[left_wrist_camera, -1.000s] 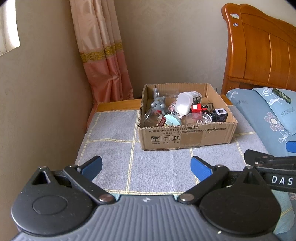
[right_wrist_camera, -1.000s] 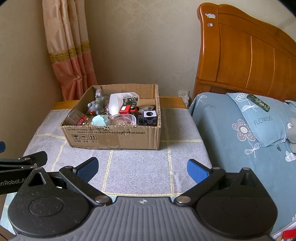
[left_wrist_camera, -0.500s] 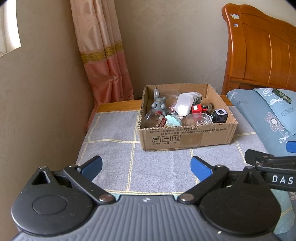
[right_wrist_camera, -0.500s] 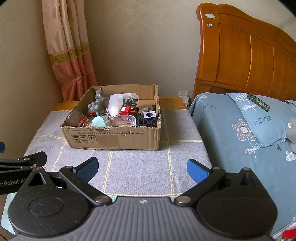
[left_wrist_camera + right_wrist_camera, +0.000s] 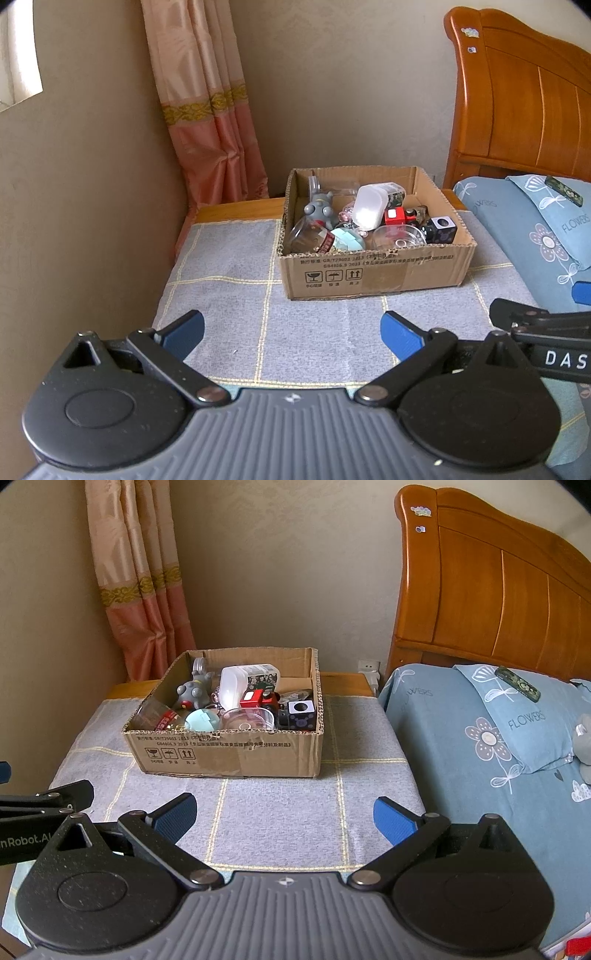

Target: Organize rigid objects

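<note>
Both the left gripper (image 5: 291, 334) and right gripper (image 5: 284, 814) hovered empty, fingers spread wide, short of the cardboard box (image 5: 373, 275) on the desk (image 5: 229, 291).

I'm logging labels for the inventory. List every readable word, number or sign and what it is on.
"FLOWERS": pillow.
"DAS": right gripper, cut off by the frame edge.
"nRobot.A": left gripper, cut off.
Fragile, keep-dry and this-way-up signs: cardboard box.
Box's two printed lines: mostly too small; "2013" shows.
Jar label: unreadable.
</note>
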### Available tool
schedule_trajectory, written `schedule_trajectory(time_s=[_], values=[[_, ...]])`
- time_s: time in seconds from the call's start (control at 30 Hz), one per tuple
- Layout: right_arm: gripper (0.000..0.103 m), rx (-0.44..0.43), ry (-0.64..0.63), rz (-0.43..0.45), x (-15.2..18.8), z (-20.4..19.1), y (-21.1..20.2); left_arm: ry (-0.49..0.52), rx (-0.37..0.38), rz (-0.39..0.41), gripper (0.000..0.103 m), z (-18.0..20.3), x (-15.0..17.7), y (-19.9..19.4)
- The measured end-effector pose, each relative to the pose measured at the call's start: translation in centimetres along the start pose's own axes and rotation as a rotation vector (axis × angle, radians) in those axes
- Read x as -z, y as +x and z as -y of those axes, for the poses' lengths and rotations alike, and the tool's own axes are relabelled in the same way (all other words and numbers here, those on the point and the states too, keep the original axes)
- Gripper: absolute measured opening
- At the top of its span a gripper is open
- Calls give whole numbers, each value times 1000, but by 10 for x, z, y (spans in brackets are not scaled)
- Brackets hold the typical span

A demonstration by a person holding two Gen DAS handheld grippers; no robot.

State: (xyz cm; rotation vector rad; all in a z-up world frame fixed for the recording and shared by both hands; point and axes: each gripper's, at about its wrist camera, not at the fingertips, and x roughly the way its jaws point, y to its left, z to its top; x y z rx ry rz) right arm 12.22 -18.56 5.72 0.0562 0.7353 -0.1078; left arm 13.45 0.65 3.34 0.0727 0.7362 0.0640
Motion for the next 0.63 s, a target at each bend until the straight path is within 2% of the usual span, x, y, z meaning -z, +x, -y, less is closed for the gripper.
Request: schedule_trajectory(time_s=[0.63], values=[[103, -7, 7, 0, 0, 0, 0, 5, 0, 3, 101, 3, -1, -1]])
